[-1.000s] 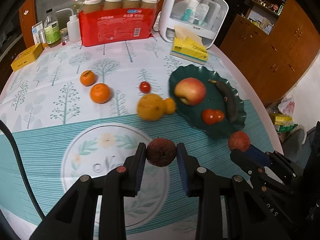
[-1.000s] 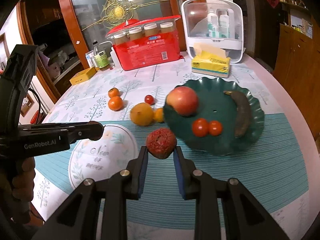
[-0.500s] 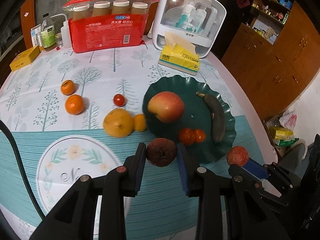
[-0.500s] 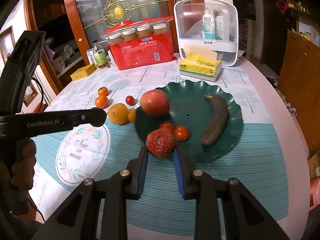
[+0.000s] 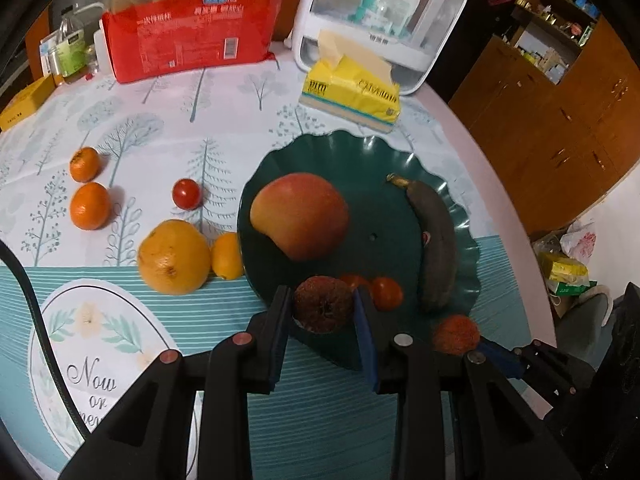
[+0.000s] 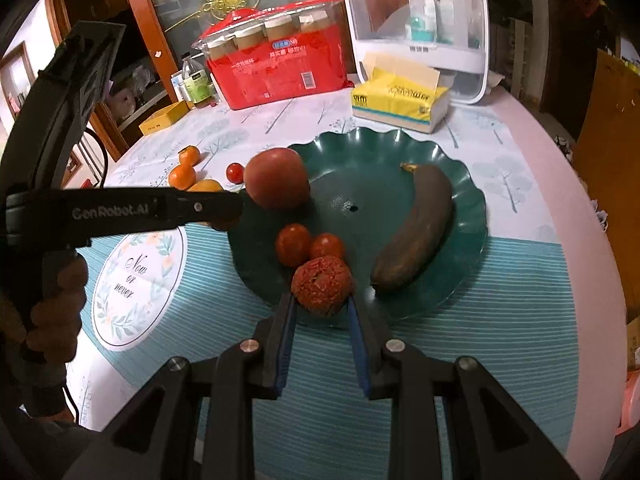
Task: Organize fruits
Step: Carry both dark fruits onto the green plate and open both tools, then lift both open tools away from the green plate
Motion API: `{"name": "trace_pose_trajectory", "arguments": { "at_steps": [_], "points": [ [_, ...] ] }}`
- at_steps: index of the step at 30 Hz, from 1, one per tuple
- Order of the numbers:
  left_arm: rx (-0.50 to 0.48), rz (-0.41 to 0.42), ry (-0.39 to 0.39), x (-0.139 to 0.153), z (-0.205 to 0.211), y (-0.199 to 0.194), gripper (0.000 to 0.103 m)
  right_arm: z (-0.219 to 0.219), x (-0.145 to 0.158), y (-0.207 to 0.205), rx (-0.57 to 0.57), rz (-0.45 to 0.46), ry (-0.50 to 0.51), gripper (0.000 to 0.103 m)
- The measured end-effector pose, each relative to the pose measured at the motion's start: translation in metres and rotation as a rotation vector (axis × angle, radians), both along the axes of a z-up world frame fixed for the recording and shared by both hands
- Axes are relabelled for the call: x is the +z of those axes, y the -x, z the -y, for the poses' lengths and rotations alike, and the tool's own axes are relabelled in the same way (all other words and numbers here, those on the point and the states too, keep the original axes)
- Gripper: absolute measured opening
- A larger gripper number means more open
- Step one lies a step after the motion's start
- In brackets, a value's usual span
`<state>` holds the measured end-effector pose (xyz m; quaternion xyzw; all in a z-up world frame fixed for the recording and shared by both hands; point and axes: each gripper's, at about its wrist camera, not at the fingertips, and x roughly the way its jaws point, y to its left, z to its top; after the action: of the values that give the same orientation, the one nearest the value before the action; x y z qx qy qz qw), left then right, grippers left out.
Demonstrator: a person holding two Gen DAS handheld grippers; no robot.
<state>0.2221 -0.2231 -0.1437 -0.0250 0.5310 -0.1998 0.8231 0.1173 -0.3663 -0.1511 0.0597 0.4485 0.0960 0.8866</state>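
Note:
My left gripper (image 5: 323,310) is shut on a dark brownish-red wrinkled fruit (image 5: 323,303), held over the near rim of the green scalloped plate (image 5: 360,152). My right gripper (image 6: 322,306) is shut on a bright red rough fruit (image 6: 322,285), also over the plate's near rim (image 6: 400,136). On the plate lie an apple (image 6: 277,178), two small tomatoes (image 6: 294,243) and a dark banana (image 6: 416,228). Off the plate to its left lie a large orange (image 5: 174,256), a small yellow-orange fruit (image 5: 226,255), a cherry tomato (image 5: 186,193) and two tangerines (image 5: 90,205).
At the table's back stand a red pack of jars (image 5: 192,32), a white lidded box (image 5: 380,24) and a yellow tissue pack (image 5: 352,92). A round printed mat (image 5: 92,352) lies near left. The table edge curves away at right, with wooden cabinets (image 5: 560,120) beyond.
Both grippers have moved forward and right with their fruits, from beside the plate to over its near rim. The plate and its fruits now look closer.

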Motion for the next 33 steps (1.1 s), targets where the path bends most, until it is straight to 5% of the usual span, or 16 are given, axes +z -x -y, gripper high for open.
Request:
{"name": "trace_pose_trajectory", "arguments": {
  "at_steps": [7, 12, 19, 33],
  "points": [
    [-0.013, -0.023, -0.024, -0.011, 0.006, -0.007, 0.031, 0.005, -0.014, -0.010, -0.006, -0.046, -0.047, 0.027],
    [0.006, -0.030, -0.023, -0.010, 0.002, -0.007, 0.056, 0.007, -0.016, -0.012, -0.011, -0.063, -0.063, 0.029],
    [0.043, -0.028, -0.023, 0.001, -0.012, -0.001, 0.066, 0.005, -0.013, -0.008, -0.005, -0.059, -0.066, 0.041],
    [0.157, -0.051, -0.070, 0.014, -0.081, 0.029, 0.067, -0.005, -0.010, 0.000, -0.029, -0.108, -0.095, 0.042]
  ]
}}
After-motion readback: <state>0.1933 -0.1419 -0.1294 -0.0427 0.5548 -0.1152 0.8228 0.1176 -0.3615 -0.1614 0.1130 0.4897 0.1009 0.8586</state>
